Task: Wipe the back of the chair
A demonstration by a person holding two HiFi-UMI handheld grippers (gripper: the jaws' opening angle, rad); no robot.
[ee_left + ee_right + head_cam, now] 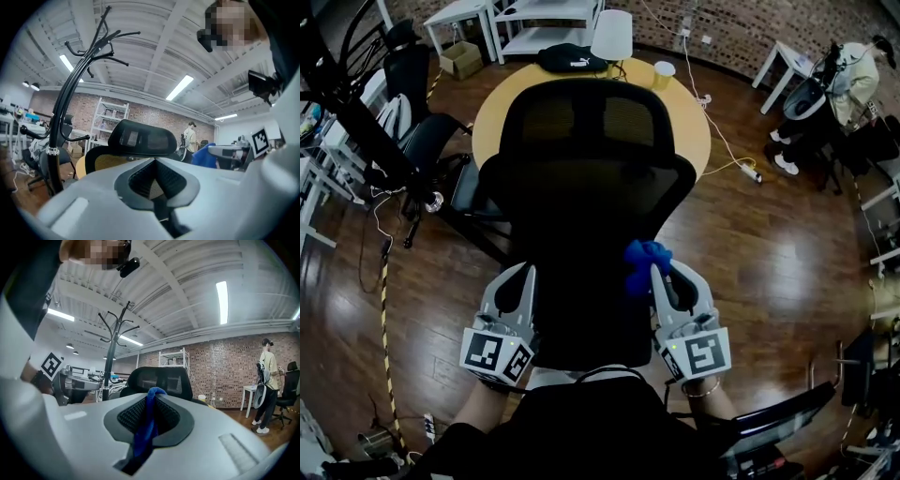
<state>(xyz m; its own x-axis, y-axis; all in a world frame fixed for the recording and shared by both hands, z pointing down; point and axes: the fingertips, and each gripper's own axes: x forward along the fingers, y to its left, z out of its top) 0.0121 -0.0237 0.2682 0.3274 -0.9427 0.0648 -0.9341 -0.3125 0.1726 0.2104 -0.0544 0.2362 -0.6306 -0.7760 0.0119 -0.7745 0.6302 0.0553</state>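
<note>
Only cloth [643, 255] in right hand-held gripper [151, 400]

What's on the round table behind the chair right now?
A black bag, a white cylindrical item and a yellow cup sit at its far edge. The chair back covers the table on its near half, so anything there is hidden.

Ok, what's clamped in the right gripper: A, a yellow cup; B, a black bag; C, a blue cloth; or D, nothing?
C: the right gripper has its jaws shut on a blue cloth, seen in the right gripper view, close to the black office chair.
</note>
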